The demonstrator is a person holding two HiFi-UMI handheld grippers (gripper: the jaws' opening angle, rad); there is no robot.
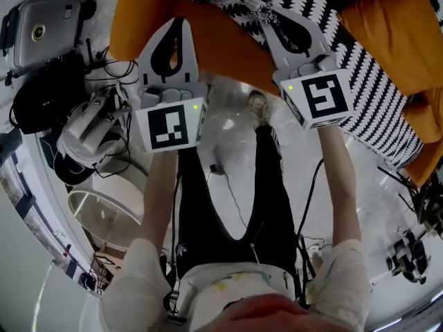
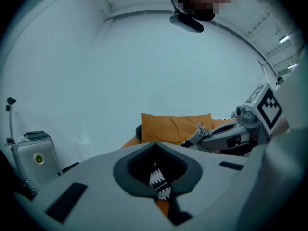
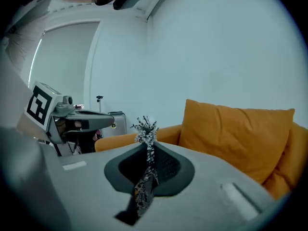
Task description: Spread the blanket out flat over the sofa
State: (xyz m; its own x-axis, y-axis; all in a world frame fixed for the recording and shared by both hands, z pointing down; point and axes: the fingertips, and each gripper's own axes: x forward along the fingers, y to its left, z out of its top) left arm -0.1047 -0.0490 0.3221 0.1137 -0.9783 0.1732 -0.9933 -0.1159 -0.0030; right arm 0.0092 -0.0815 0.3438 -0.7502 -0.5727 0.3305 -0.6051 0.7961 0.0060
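Observation:
The black-and-white patterned blanket (image 1: 360, 68) lies bunched across the orange sofa (image 1: 228, 47), running from the top middle down to the right. My right gripper (image 1: 266, 14) is shut on its fringed edge; in the right gripper view a tuft of fringe (image 3: 146, 126) sticks up above the closed jaws. My left gripper (image 1: 178, 23) hovers over the sofa's front left part, jaws closed. In the left gripper view a strip of the blanket (image 2: 159, 183) shows pinched between them. The two grippers are held side by side, about a forearm's length apart.
An orange back cushion (image 3: 236, 134) stands behind the seat. On the floor at left are a silver suitcase (image 1: 41, 23), a black bag (image 1: 38, 99), a white headset (image 1: 86, 126), cables and a white lampshade (image 1: 104, 213). The person's legs (image 1: 228, 206) stand close to the sofa.

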